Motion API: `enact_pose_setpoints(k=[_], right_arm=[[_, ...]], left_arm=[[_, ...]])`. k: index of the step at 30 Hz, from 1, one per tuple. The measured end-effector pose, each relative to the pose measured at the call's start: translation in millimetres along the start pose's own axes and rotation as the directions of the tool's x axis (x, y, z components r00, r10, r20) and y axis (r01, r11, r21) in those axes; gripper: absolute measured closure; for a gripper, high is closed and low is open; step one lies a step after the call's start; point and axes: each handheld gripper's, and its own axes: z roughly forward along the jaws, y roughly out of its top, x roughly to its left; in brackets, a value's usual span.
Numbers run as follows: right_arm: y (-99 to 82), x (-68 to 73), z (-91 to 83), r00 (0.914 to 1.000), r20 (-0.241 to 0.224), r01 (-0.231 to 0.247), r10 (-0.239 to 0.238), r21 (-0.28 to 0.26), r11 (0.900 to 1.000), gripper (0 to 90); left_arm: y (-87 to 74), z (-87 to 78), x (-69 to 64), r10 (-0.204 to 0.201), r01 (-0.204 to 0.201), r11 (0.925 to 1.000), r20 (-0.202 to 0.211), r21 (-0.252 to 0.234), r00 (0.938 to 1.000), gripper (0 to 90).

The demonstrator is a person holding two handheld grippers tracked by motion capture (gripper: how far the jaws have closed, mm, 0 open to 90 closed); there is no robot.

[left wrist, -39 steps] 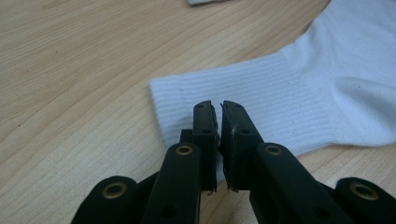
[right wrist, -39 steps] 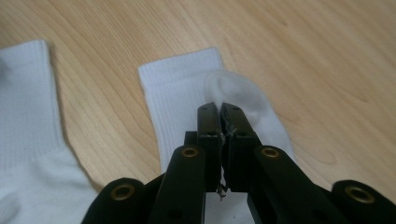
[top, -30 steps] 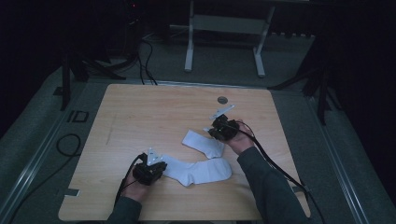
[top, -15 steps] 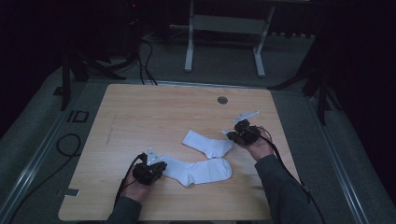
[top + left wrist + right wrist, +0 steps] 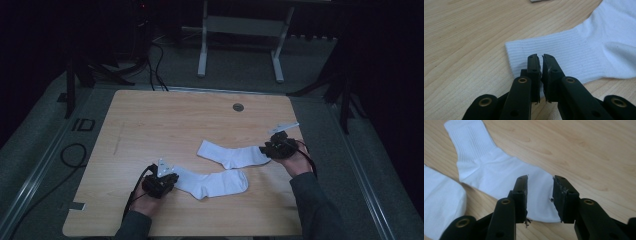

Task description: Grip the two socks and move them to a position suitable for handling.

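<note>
High view: I see two white socks on the bench, the near sock at my left tool, the far sock at my right tool.

Left gripper view: jaws clamped on the ribbed cuff; thin bite, slip risk.

Right gripper view: jaws apart around the toe, no grip.
</note>
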Motion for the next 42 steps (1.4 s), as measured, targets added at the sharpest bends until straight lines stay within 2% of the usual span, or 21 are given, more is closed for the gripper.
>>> enact_pose_setpoints(k=[5,10,15,20,26,31,35,36,37,38,41,42], right_arm=[[6.0,5.4,4.0,0.9994,-0.015,0.031,-0.031,0.01,0.9995,61.8],[13.5,18.0,14.9,0.9947,-0.044,0.094,-0.093,0.02,0.9953,61.0],[30.8,38.8,29.1,0.9821,-0.075,0.175,-0.173,0.026,0.9842,61.3],[45.5,57.8,47.1,0.9678,-0.104,0.234,-0.229,0.032,0.9718,61.3],[57.1,78.6,73.2,0.9433,-0.146,0.309,-0.298,0.054,0.9496,60.2],[65.2,91.1,91.6,0.9296,-0.173,0.342,-0.325,0.075,0.9368,58.9],[68.9,95.1,100.6,0.9257,-0.186,0.35,-0.329,0.089,0.9327,57.8],[71.0,97.4,109.8,0.9226,-0.203,0.353,-0.328,0.104,0.9297,56.9],[71.0,97.4,109.8,0.9226,-0.203,0.353,-0.328,0.104,0.9297,56.9],[70.3,97.8,116.9,0.9185,-0.225,0.356,-0.325,0.115,0.9272,56.0],[67.9,96.9,123.0,0.9218,-0.239,0.342,-0.306,0.127,0.9312,55.7],[69.2,93.9,124.4,0.9221,-0.256,0.33,-0.29,0.132,0.9346,57.8]], left_arm=[[-0.3,0.0,-0.1,0.003,-0.003,1.0,0.006,-0.001,1.0,82.7],[-0.4,0.1,-0.4,0.004,-0.004,1.0,0.01,-0.002,0.9999,81.2],[-0.4,-0.3,-0.5,0.005,-0.005,1.0,0.015,-0.003,0.9999,79.6],[-0.2,0.4,-0.8,0.005,-0.005,1.0,0.019,0.002,0.9998,78.8],[-0.1,0.5,-0.4,0.006,-0.006,1.0,0.019,0.005,0.9998,77.9],[-0.1,0.5,-0.6,0.002,-0.002,1.0,0.019,0.001,0.9998,77.5],[0.0,0.7,-0.7,0.004,-0.004,1.0,0.02,0.004,0.9998,77.5],[0.1,0.5,-0.5,0.007,-0.007,1.0,0.02,0.006,0.9998,77.5],[0.1,0.5,-0.5,0.007,-0.007,1.0,0.02,0.006,0.9998,77.5],[0.0,0.4,-0.4,0.004,-0.004,1.0,0.02,0.003,0.9998,77.5],[0.0,0.3,-0.2,0.004,-0.004,1.0,0.019,0.003,0.9998,77.4],[0.0,0.5,-0.5,0.005,-0.005,1.0,0.02,0.005,0.9998,77.3]])
